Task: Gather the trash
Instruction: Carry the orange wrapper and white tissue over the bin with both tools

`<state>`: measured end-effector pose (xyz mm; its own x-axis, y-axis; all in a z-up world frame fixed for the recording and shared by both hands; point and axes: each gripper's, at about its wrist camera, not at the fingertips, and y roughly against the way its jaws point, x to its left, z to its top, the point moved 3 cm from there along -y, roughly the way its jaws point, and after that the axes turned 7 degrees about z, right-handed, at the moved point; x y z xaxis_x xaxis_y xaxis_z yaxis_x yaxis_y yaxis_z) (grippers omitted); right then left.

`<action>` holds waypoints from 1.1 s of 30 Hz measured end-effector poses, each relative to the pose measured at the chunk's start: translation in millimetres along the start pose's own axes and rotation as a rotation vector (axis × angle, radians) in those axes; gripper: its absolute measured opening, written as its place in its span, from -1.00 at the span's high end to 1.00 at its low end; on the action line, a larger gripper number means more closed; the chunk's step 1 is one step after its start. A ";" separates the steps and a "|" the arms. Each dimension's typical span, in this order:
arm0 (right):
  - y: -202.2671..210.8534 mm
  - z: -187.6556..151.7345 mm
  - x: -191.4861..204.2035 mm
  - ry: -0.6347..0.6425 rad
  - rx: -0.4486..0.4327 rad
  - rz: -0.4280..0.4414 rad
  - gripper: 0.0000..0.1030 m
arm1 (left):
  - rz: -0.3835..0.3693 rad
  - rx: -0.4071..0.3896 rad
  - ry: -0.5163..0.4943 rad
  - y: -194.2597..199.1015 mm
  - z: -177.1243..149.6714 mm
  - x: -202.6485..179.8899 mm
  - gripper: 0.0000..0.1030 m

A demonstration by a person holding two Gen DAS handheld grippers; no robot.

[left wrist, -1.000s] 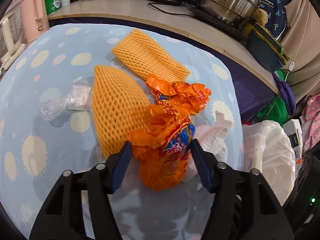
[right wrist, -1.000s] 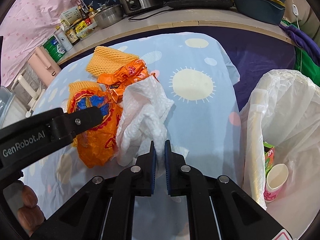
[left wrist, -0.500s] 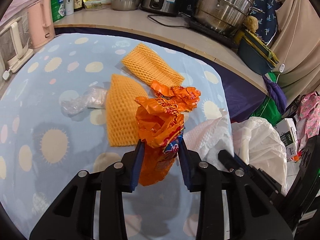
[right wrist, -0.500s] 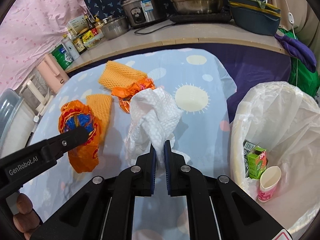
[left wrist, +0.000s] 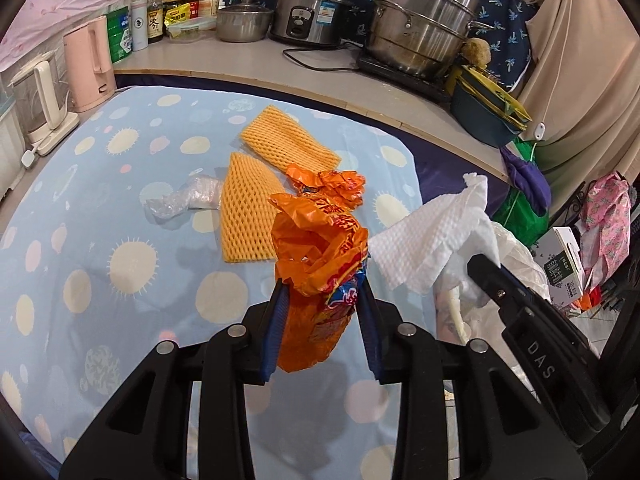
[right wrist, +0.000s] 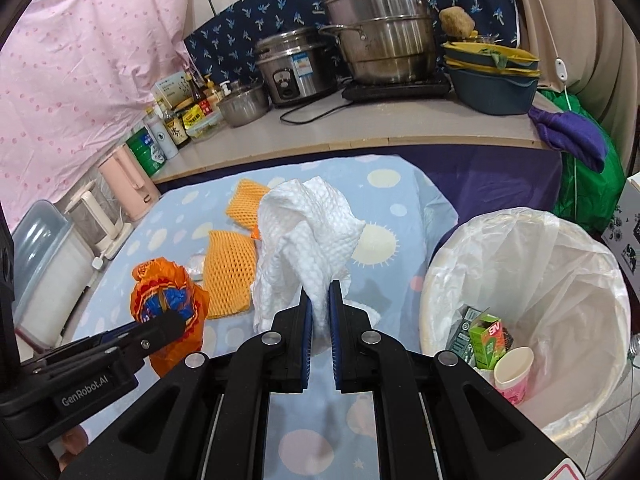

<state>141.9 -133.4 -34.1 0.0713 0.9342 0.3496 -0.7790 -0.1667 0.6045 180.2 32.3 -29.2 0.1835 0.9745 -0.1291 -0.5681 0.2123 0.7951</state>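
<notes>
Left tool (left wrist: 322,300) raised above the worktop (left wrist: 80,208), blue pads clamped on an orange snack bag (left wrist: 320,260) at lower centre of the left view; bag upright, long axis vertical, crumpled top uppermost. Right tool (right wrist: 320,304) raised likewise, pads pinched on a white paper towel (right wrist: 308,232) at frame centre, towel standing up above the pads. Lined trash bin (right wrist: 568,240) at lower right, mouth unobstructed, holding a green carton (right wrist: 486,336) and paper cup (right wrist: 512,368). On the worktop, centre-left: two orange foam nets (left wrist: 248,208), a second orange wrapper (left wrist: 332,184), a clear plastic scrap (left wrist: 180,200).
</notes>
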 end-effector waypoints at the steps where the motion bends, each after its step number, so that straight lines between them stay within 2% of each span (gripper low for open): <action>1: 5.9 -0.2 -2.3 -0.002 -0.009 -0.003 0.85 | -0.002 -0.003 -0.006 2.8 -1.5 -3.2 0.37; 14: 53.1 -8.2 -47.2 -0.065 -0.064 -0.078 0.85 | -0.040 -0.016 -0.101 23.0 -21.2 -52.1 0.37; 33: 82.5 -24.3 -121.6 -0.190 -0.101 -0.197 0.85 | -0.072 -0.001 -0.241 18.7 -42.3 -120.6 0.37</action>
<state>53.7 -253.0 -44.2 0.3350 0.8681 0.3663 -0.7959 0.0526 0.6031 113.5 -78.2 -23.8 0.4094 0.9115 -0.0406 -0.5477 0.2811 0.7881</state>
